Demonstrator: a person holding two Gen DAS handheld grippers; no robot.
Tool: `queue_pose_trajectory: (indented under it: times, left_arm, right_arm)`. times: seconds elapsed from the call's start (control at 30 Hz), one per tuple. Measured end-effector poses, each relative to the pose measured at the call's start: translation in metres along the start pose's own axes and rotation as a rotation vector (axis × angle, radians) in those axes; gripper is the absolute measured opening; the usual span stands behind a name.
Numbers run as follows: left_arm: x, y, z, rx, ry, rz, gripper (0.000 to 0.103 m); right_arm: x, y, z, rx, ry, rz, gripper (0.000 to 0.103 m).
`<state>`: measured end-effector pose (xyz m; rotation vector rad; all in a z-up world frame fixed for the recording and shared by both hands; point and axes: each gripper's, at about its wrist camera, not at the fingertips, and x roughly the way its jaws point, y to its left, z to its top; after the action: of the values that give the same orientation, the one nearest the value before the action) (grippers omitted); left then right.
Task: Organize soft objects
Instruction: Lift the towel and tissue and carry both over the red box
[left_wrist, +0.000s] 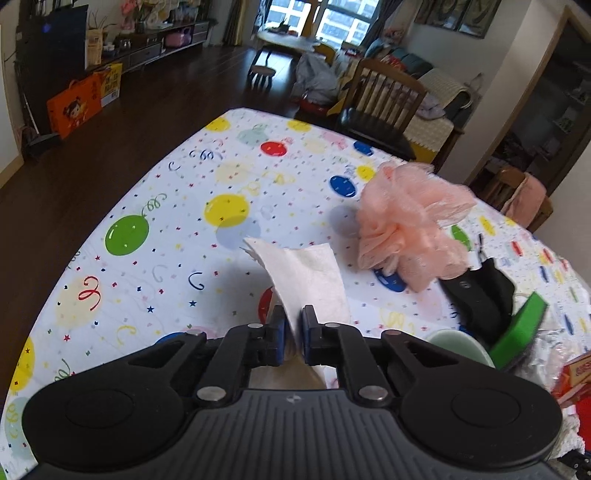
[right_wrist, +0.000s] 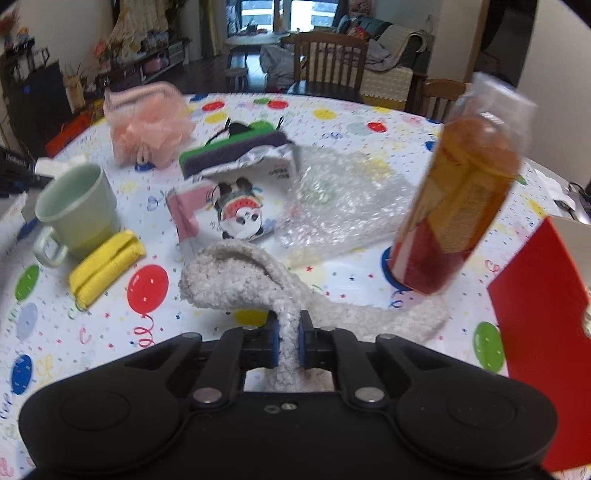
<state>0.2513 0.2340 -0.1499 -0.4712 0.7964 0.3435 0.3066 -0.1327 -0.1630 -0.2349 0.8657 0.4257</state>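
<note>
My left gripper (left_wrist: 293, 325) is shut on a white paper tissue (left_wrist: 306, 277) that sticks up above the balloon-print table (left_wrist: 147, 266). A pink bath pouf (left_wrist: 410, 225) lies to its right; it also shows in the right wrist view (right_wrist: 147, 129). My right gripper (right_wrist: 288, 332) is shut on a white fluffy sock (right_wrist: 243, 277), held just above the table. A folded yellow cloth (right_wrist: 107, 267) lies left of it beside a green mug (right_wrist: 74, 210). A green and purple sponge (right_wrist: 229, 151) lies further back.
A tall bottle of orange liquid (right_wrist: 461, 199) stands right of the sock. Bubble wrap (right_wrist: 343, 199), a panda-print packet (right_wrist: 236, 199) and a red box (right_wrist: 546, 332) lie around. A black object (left_wrist: 480, 291) lies by the pouf. Wooden chairs (left_wrist: 380, 107) stand at the far edge.
</note>
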Motion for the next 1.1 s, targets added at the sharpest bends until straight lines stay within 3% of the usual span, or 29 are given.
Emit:
queue_pose_trajectory:
  times: [0.4,0.53,0.87,1.1]
  left_arm:
    - [-0.073,-0.026,-0.003,0.064,-0.035,-0.101,0.009]
    - [-0.098,-0.043,-0.005,0.070,-0.031,-0.181,0.009]
    - [-0.143,-0.124,-0.019,0.158,0.014,-0.362,0.009]
    - [-0.154,-0.206,-0.035,0.260,0.049,-0.460,0.009]
  right_arm:
    - [-0.086,-0.042,0.003,0.129,-0.105,0.051,0.008]
    - [-0.122,-0.059,0.005,0.169,-0.145,0.056,0.008]
    - [-0.195,-0.109,0.010,0.259,-0.248,0.058,0.008]
    - [-0.217,-0.144,0.012,0.269,-0.253,0.022,0.008]
